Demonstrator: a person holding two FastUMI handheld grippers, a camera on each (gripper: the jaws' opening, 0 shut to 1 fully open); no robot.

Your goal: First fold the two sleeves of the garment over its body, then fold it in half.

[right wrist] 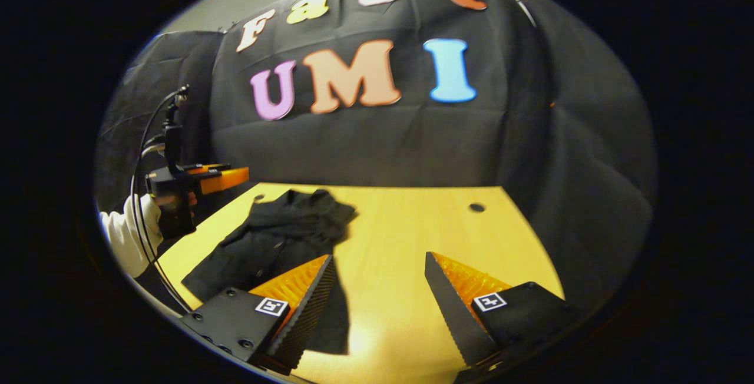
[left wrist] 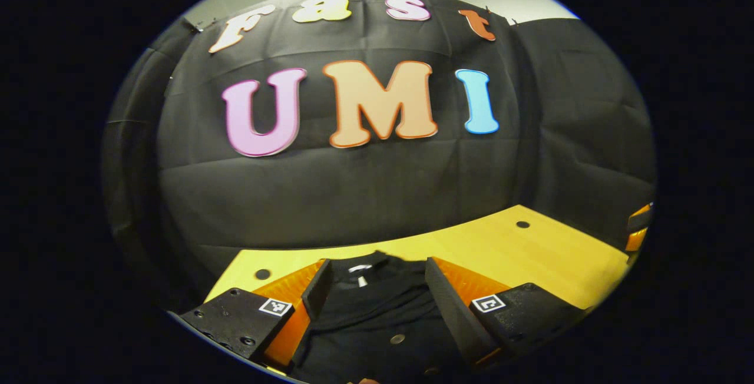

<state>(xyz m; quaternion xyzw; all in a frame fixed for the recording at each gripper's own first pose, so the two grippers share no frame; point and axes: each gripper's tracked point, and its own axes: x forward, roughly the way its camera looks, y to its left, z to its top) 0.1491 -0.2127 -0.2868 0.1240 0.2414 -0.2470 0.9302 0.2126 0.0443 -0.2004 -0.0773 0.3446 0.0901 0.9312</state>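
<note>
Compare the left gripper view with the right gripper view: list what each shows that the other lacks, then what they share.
Left gripper view: the garment's collar and a button, seen close between the open left tool. Right gripper view: the left tool from outside, held by a white-sleeved hand, and the open right tool over bare wood. Both: the black garment on the yellow table.

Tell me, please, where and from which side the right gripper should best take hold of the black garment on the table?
Probably the loose cloth edge nearest the right gripper, approached from the bare table side: the garment lies flat and crumpled, so only an edge offers a pinch.
</note>
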